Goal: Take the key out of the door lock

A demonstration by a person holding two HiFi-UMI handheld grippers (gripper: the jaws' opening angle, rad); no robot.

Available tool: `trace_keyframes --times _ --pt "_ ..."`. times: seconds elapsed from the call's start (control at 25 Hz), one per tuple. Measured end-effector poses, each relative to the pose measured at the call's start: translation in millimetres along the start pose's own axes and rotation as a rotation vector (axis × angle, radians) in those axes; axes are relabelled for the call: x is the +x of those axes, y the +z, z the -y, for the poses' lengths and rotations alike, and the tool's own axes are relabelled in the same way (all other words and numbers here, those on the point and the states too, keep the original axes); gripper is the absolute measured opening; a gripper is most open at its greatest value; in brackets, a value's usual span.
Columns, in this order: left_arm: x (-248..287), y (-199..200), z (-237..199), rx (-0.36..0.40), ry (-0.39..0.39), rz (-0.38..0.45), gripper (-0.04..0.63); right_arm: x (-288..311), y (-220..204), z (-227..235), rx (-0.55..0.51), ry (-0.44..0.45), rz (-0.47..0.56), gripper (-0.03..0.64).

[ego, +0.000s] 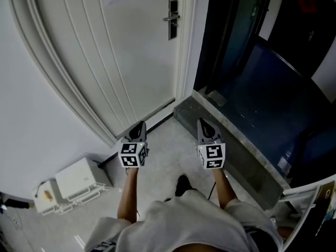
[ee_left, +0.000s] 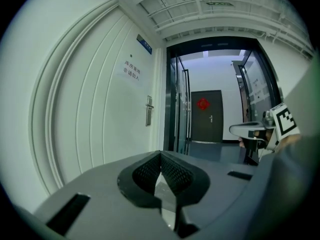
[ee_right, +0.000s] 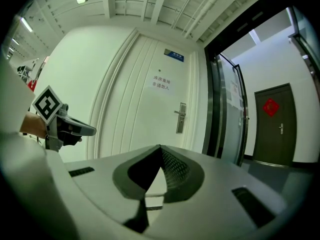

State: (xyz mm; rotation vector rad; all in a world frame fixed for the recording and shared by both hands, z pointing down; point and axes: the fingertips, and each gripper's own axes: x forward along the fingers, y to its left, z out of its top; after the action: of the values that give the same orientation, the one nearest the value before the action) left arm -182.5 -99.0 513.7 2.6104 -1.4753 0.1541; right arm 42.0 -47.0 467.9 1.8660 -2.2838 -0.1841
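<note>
Approach step, well short of the white door (ego: pixel 121 51). Holding left hand-held gripper (ego: pixel 139 126) and right hand-held gripper (ego: pixel 202 124) pinched together, empty. Cannot make out the key at the lock plate (ego: pixel 173 18) far ahead. Next, likely: close in, open one pair of jaws, line up on the key.

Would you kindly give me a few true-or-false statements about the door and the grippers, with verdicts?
1. The left gripper and right gripper are both shut and empty. True.
2. The right gripper touches the handle. False: the handle is well ahead of it.
3. A notice is on the white door. True.
4. The red ornament hangs on the white door. False: the red ornament is on the dark door beyond.
</note>
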Motion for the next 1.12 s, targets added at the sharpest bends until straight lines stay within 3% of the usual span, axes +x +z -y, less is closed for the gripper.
trace_keyframes --times 0.36,0.84,1.12 --pt "74 2 -27 0.005 0.009 -0.017 0.018 75 -15 31 0.015 0.007 -0.01 0.023" --pt "279 81 -71 0.036 0.03 0.019 0.018 277 15 122 0.029 0.077 0.053 0.023" --pt "371 92 -100 0.024 0.047 -0.003 0.018 369 7 161 0.031 0.101 0.031 0.023"
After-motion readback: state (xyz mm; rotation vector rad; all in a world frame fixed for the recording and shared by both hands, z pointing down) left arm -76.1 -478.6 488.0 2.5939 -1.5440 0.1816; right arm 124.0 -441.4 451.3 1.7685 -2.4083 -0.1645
